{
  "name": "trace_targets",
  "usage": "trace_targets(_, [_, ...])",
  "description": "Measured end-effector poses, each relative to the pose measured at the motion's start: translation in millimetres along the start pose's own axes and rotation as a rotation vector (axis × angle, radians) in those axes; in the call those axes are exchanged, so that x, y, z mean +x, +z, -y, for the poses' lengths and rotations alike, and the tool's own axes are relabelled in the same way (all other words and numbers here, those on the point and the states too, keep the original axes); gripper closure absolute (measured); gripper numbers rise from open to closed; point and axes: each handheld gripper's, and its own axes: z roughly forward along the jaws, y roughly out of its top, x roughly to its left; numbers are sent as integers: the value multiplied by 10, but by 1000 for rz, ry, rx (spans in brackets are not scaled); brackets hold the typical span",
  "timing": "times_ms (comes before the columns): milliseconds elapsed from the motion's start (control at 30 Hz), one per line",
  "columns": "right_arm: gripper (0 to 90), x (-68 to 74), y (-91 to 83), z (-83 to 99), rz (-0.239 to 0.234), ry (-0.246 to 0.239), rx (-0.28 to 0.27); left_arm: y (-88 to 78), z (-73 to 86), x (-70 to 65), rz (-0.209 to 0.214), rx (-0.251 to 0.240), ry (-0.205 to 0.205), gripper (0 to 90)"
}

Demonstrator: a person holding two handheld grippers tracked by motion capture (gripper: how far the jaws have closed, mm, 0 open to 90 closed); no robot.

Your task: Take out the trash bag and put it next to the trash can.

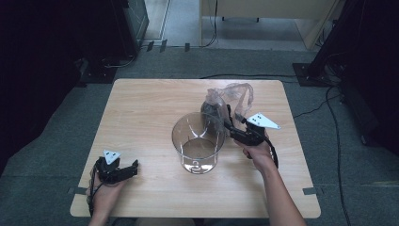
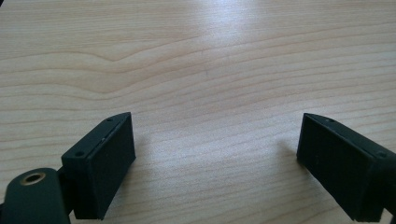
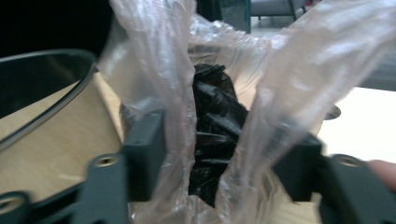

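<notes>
A clear plastic bag (image 1: 217,101) holding something black stands at the back of the wooden table (image 1: 141,108), its two loose handles sticking up. My right gripper (image 1: 229,123) reaches it from the near right. In the right gripper view the jaws press in on the bag (image 3: 212,126) from both sides, so my right gripper (image 3: 219,144) is shut on it. A tall clear round container (image 1: 197,141) stands just in front of the bag, and its dark rim (image 3: 46,60) shows at the left. My left gripper (image 1: 128,170) rests open at the near left, with bare wood between the jaws of my left gripper (image 2: 215,140).
The container sits close to the bag's left front, near my right gripper's path. Grey carpet, cables (image 1: 324,103) and dark equipment stands (image 1: 324,61) surround the table. Bare wood spans the table's left half.
</notes>
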Motion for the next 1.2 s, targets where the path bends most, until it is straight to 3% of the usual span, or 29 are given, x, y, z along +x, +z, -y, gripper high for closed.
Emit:
trace_targets(67, [277,-15,-60,28,-41,15,15,1,-1,0,0,0,0,110])
trace_targets(133, [221,-17,-109,56,-46,14,35,2,-1,-1,0,0,-1,110])
trace_targets(200, [179,-14,-152,80,-27,11,54,1,-1,0,0,-1,0,110])
trace_targets(300, [148,2,-216,119,43,-8,66,1,-1,1,0,-1,0,110])
trace_targets(467, [96,40,-327,183,39,-44,88,1,-1,0,0,-1,-1,110])
trace_targets(733, [89,1,-447,357,154,-46,141,0,-1,1,0,0,0,110])
trace_targets(900, [89,-105,-508,480,270,-24,205,0,-1,1,0,0,0,110])
trace_targets(1200, [88,-265,-726,606,354,23,259,1,-1,1,1,0,0,110])
